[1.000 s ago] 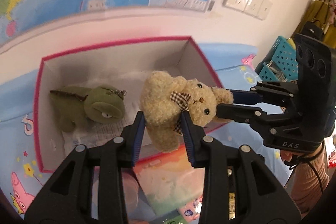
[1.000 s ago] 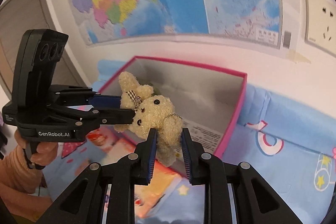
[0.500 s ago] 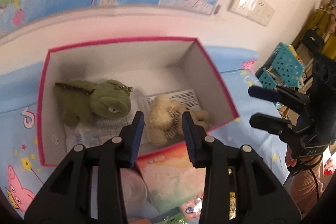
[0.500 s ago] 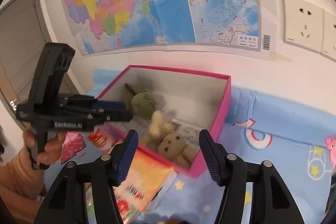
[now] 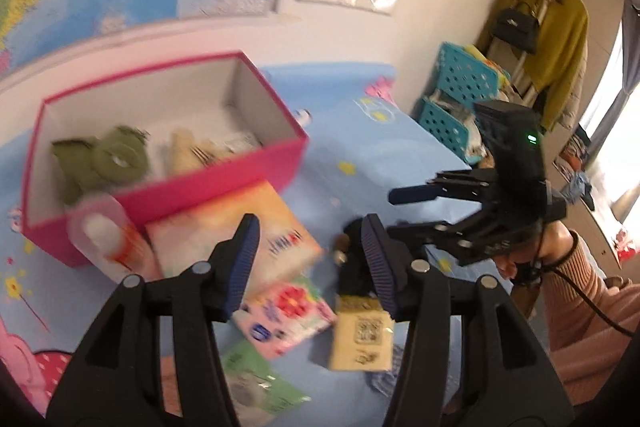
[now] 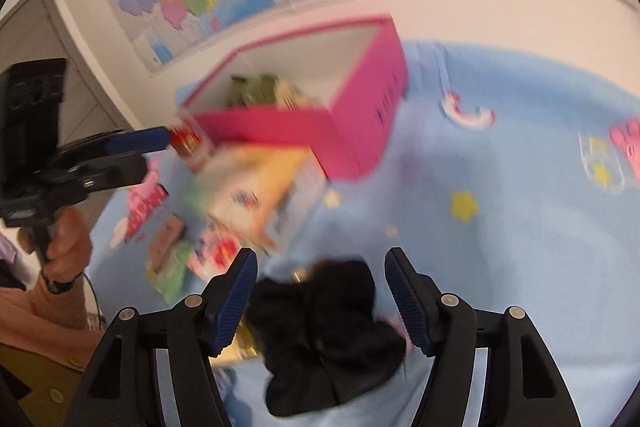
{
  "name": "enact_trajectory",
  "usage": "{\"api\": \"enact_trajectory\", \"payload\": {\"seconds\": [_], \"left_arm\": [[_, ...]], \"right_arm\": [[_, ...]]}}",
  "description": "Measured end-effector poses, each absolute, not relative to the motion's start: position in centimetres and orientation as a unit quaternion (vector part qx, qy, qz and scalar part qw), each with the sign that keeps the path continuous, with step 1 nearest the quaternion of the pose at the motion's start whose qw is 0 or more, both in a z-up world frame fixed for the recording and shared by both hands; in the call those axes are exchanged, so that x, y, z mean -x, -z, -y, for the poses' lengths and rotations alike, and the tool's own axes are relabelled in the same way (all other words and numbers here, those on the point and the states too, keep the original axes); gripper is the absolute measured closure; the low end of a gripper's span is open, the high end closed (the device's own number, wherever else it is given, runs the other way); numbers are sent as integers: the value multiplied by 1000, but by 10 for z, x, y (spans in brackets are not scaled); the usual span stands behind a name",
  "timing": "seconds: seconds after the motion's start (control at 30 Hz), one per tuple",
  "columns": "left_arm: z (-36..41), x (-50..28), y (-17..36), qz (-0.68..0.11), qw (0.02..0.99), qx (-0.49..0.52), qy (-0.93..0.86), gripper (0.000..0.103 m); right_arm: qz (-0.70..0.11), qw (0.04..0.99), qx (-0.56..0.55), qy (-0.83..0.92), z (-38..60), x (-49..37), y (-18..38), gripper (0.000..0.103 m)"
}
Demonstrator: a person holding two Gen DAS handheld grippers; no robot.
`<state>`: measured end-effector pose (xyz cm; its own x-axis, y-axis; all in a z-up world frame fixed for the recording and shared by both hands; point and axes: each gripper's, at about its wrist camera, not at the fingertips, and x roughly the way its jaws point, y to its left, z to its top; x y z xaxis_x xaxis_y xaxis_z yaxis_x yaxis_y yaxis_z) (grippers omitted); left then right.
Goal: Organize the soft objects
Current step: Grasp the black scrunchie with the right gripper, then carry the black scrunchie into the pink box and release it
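In the pink box (image 5: 208, 183) lie a green plush (image 5: 108, 159) and a beige bear (image 5: 188, 151). Both grippers' fingers are opening: the left gripper (image 5: 310, 259) empty, the right gripper (image 6: 320, 297) astride a black plush (image 6: 324, 335) on the bed (image 6: 500, 259), untouched. Blur hides all writing except a QR tag (image 5: 362, 337).

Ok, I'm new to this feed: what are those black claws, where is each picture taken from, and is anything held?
Each claw is a hand-held tool with a camera looking along its fingers. One picture looks past the left tool, the other past the right tool. On the blue sheet stand a pink box holding a green plush and a beige teddy, with packets beside it. Both tools' jaws are opening; neither grips anything. A black plush lies loose between the right tool's fingers.
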<state>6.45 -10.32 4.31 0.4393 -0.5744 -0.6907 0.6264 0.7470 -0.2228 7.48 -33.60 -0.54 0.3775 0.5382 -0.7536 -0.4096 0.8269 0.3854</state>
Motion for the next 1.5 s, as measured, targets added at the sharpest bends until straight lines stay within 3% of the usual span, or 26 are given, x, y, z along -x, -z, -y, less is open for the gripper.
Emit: {"api": "enact_trajectory", "payload": {"seconds": [0.5, 0.57, 0.73, 0.93, 1.5], "left_arm": [[140, -38, 6, -465, 796, -46, 385, 48], [143, -39, 10, -471, 792, -47, 385, 48], [144, -42, 18, -486, 784, -41, 384, 48], [144, -48, 25, -498, 775, -29, 387, 48], [148, -52, 25, -509, 749, 14, 423, 48]], "right_arm": [[-513, 805, -71, -289, 333, -73, 45, 39], [-514, 802, -78, -294, 333, -73, 46, 56], [-512, 799, -91, -302, 335, -73, 47, 78], [-490, 809, -105, -306, 339, -68, 36, 86], [-410, 834, -127, -347, 334, -61, -26, 89]]}}
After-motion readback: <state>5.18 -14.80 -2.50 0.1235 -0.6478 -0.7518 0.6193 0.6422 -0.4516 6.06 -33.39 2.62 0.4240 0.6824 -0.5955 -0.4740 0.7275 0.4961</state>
